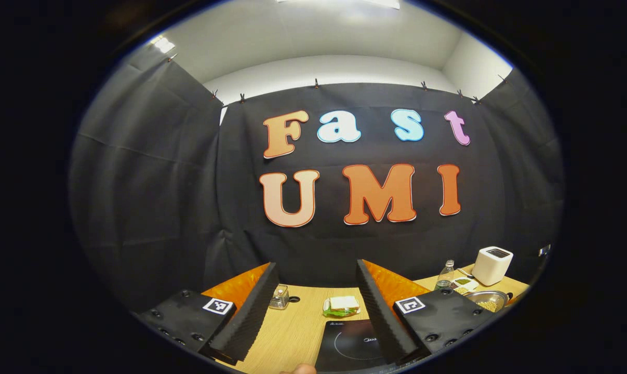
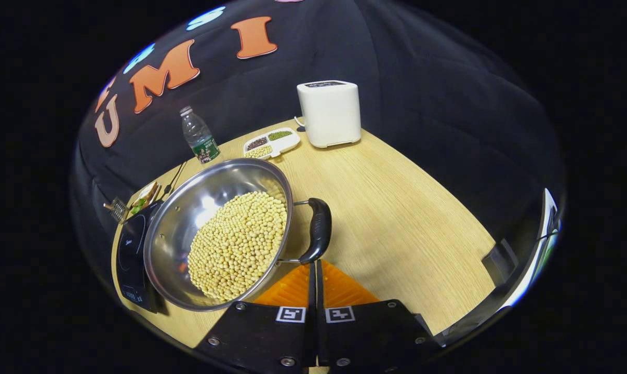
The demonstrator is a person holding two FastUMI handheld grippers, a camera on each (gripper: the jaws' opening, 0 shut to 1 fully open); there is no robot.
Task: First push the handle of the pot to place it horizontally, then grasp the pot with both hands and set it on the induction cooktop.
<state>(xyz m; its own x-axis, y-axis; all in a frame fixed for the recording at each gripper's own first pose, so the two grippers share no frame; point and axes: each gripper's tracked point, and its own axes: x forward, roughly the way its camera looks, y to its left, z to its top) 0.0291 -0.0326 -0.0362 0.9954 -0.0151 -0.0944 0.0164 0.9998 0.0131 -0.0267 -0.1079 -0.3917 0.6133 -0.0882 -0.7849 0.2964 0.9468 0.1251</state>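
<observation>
Wooden table (image 2: 396,218): steel pot (image 2: 188,208) of soybeans, left rim overlapping induction cooktop (image 2: 129,249); black handle (image 2: 317,229) just ahead of right gripper (image 2: 315,266), fingers together. Left gripper (image 1: 318,306) spread open above cooktop. Behind: bottle (image 2: 199,136), white appliance (image 2: 330,111).

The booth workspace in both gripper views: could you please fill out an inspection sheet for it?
Surface: wooden table.
Job's things: steel pot full of pale beans, black handle toward the right gripper; induction cooktop flat beside it.
Clutter: white appliance, water bottle, divided tray, sandwich, small glass jar.
Grippers: left gripper open above the table; right gripper shut, empty, just short of the handle.
Cables: nothing seen.
Surroundings: black cloth wall.
</observation>
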